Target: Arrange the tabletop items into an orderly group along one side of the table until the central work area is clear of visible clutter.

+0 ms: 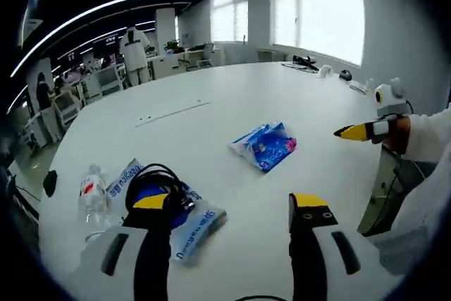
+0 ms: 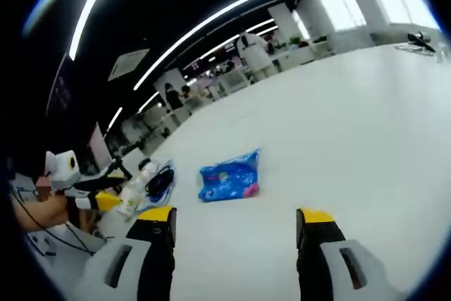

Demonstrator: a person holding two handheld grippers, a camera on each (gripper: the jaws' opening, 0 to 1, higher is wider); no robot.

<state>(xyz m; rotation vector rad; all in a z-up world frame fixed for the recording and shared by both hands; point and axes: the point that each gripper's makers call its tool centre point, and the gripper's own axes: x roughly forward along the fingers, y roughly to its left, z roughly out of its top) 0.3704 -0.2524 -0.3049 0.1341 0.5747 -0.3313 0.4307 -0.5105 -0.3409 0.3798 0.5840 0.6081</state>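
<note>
In the left gripper view my left gripper (image 1: 231, 209) has its jaws spread wide with nothing between them, hovering above the white table (image 1: 232, 96). The blue snack packet (image 1: 265, 146) lies ahead of the gap and a little toward the right jaw, alone in the middle of the table, its long axis running on a slant from lower left to upper right of this view. Just beside my left jaw sit the water bottle (image 1: 91, 199), a coil of black cable (image 1: 158, 188) and a flat blue-and-white pack (image 1: 190, 227) under it, already bunched near the table edge. The right gripper (image 1: 363, 132) comes in from the right, level with the packet but well apart from it

In the right gripper view my right gripper (image 2: 236, 220) is likewise spread and empty. The packet (image 2: 230, 175) lies just ahead, toward the left jaw, long axis across the view. The bottle (image 2: 134, 187) and cable (image 2: 161, 180) sit further left beside the left gripper (image 2: 106, 201)

I judge the packet is the stray to shift toward that cluster, and the right gripper looks nearer
</note>
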